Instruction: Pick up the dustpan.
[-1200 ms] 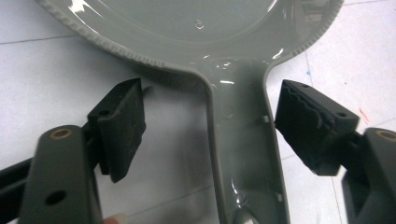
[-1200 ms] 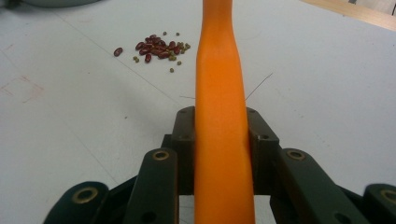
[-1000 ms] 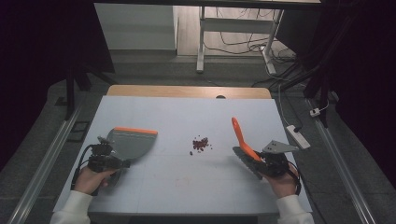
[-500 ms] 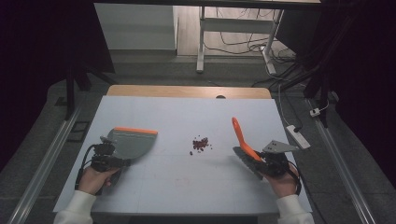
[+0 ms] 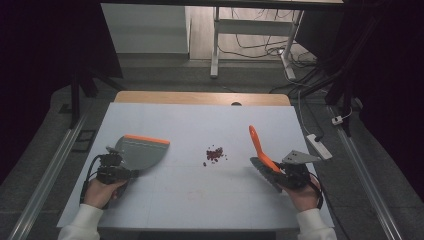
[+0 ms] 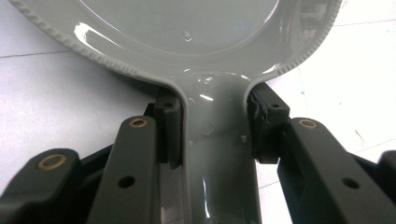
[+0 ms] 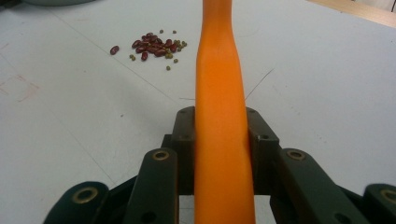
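Observation:
A grey dustpan [image 5: 142, 152] with an orange front lip lies flat at the table's left. My left gripper [image 5: 125, 171] has just been closing on its handle. In the left gripper view both pads [image 6: 170, 123] press the sides of the grey handle [image 6: 217, 158], and the pan [image 6: 187, 28] spreads out ahead. At the right, my right gripper [image 5: 277, 172] is shut on an orange-handled brush [image 5: 257, 142] whose dark bristles rest on the table. The handle [image 7: 219, 84] runs forward between the jaws. A small pile of red and green beans [image 5: 215, 154] [image 7: 156, 46] lies between the two tools.
The white table top [image 5: 200, 200] ends in a wooden strip [image 5: 200, 97] at the far side. A white power strip [image 5: 318, 146] lies just off the right edge. Metal rails run along both sides on the floor, and desk legs with cables stand beyond.

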Demonstrator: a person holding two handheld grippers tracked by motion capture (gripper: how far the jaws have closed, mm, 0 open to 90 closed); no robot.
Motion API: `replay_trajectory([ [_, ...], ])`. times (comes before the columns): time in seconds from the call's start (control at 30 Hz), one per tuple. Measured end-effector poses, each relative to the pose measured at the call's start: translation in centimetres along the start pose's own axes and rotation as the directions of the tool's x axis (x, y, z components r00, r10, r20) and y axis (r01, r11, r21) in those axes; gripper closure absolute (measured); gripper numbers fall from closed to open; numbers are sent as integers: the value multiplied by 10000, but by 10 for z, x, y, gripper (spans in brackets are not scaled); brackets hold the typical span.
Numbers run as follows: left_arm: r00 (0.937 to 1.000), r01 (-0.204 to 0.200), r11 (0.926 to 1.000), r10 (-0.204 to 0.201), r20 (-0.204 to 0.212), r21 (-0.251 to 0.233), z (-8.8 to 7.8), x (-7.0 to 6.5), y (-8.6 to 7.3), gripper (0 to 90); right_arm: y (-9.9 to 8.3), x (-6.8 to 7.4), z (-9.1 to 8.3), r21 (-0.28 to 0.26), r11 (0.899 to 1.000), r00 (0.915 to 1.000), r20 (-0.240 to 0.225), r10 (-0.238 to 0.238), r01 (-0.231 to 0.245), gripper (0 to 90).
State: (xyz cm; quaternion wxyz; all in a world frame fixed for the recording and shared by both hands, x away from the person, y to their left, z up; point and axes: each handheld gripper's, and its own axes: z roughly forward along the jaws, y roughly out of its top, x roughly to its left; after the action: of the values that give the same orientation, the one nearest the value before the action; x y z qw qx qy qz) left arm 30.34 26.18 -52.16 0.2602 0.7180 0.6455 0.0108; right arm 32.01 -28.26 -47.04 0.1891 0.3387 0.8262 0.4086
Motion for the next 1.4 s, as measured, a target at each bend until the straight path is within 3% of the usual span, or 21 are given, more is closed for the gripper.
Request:
replay_trajectory([
  [0.53, 9995, -209, 9978, 224, 226, -623, -7, 7, -1, 617, 0, -1, -1, -59, 10000, 10000, 12, 49, -49, 701],
  [0.83, 9964, -646, 9908, 707, 478, -1193, -12, 7, -3, 616, 0, -2, -2, -76, 10000, 10000, 35, 34, -33, 701],
  [1.07, 9886, -1109, 9790, 1262, 817, -1708, -17, 6, -4, 616, 0, -2, -2, -93, 9999, 10000, 29, 39, -39, 701],
  [1.27, 9820, -1454, 9740, 1634, 947, -1736, -15, 7, 1, 616, 1, -2, -2, -97, 9999, 10000, 59, 31, -30, 701],
  [1.4, 9736, -1831, 9672, 2033, 1041, -1761, -12, 6, 12, 616, 2, -4, -3, -131, 9998, 9999, 104, 117, -115, 701],
])
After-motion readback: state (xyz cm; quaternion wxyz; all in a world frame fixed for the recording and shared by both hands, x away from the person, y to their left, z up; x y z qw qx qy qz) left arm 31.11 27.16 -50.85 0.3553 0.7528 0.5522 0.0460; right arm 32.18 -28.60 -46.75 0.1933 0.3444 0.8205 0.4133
